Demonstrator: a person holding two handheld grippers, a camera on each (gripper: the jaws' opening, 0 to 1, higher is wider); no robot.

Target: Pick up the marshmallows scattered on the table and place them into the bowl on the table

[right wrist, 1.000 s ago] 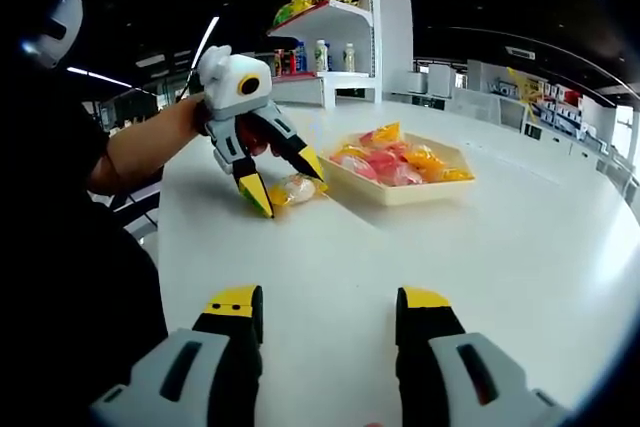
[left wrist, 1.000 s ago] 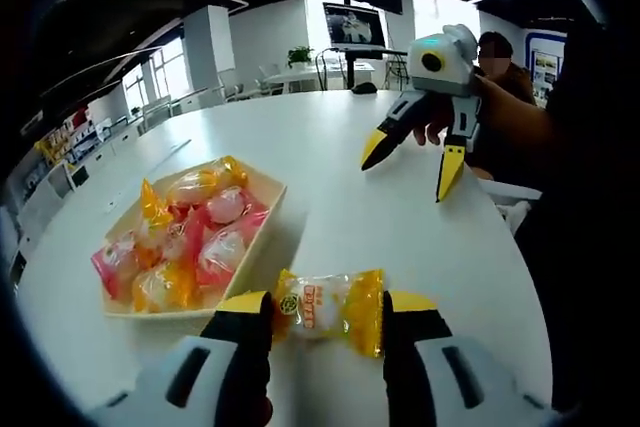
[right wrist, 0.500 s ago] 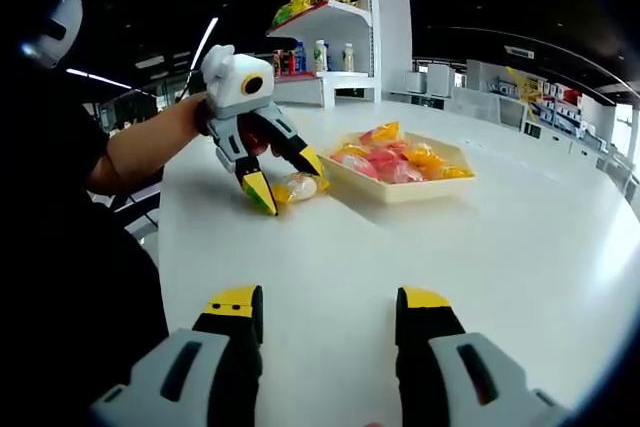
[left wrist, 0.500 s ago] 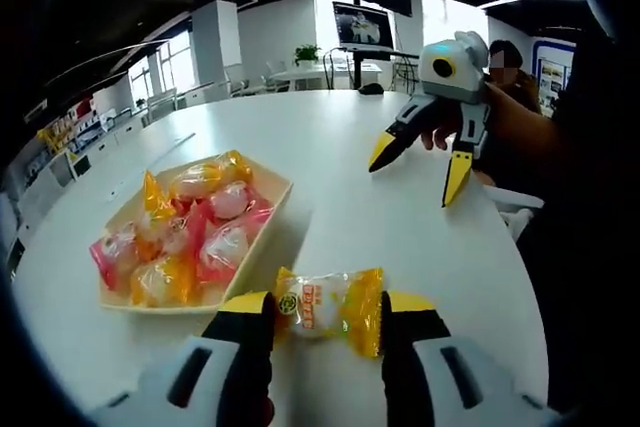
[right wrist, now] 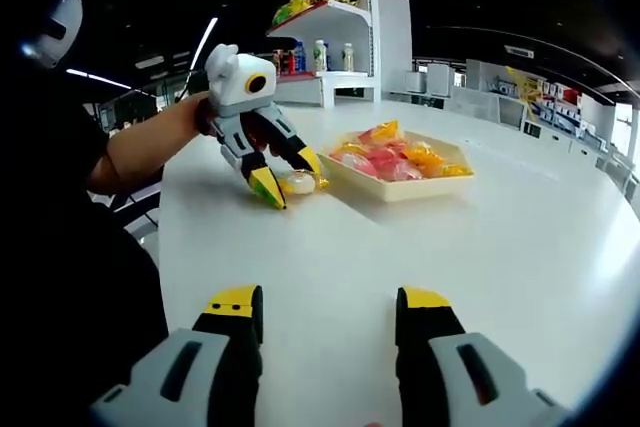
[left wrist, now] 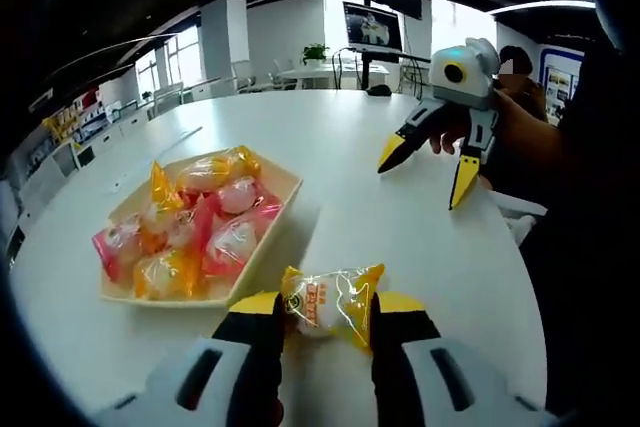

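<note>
While the left gripper (left wrist: 322, 309) pinches a yellow-wrapped marshmallow (left wrist: 328, 299) between its jaw tips, low over the white table (left wrist: 350, 177), the right gripper (right wrist: 326, 309) hangs above bare tabletop with its jaws spread wide and nothing between them. Just left of the held marshmallow in the left gripper view sits the bowl (left wrist: 272, 229), a shallow tan tray with pink and yellow wrapped marshmallows in it. Farther across the table, a hand (left wrist: 500, 117) holds up the right gripper. In the right gripper view, shelves (right wrist: 335, 27) with bottles and packets stand beyond the table.
</note>
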